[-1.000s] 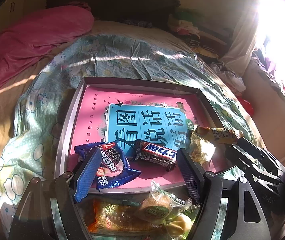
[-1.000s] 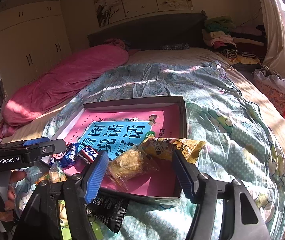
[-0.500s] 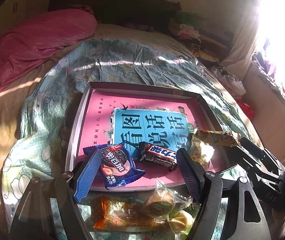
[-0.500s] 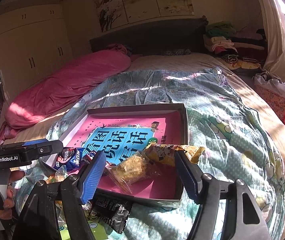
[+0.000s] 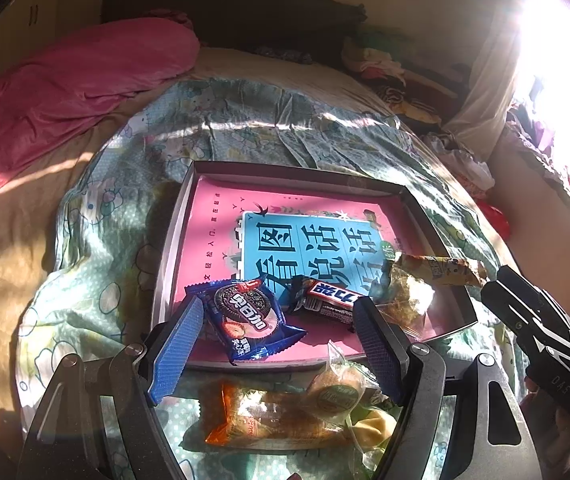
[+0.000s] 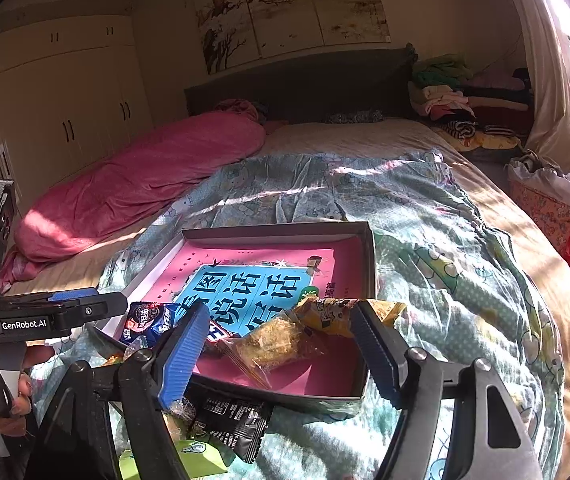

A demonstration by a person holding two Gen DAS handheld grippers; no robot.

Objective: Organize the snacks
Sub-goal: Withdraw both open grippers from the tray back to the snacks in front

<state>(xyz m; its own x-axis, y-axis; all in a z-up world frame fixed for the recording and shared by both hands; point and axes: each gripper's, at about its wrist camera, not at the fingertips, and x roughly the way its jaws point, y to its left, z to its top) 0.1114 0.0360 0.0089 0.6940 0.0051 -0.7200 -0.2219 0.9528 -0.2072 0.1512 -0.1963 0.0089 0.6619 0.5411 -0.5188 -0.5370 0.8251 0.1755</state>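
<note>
An open grey box with a pink and blue printed liner lies on the bed. In its near end lie a blue Oreo packet, a Snickers bar, a clear-wrapped yellow snack and a yellow packet. My left gripper hangs open above the box's near rim and holds nothing. My right gripper is opening. The clear-wrapped snack and yellow packet lie in the box between its fingers, and the pads stand clear of both.
Loose on the quilt before the box are an orange packet, a round wrapped pastry, a black packet and a green packet. A pink duvet lies far left. Piled clothes sit by the headboard.
The right gripper's jaws have spread a little wider around the clear-wrapped snack. Both views have drawn back slightly from the box. The snacks in the box have not moved.
</note>
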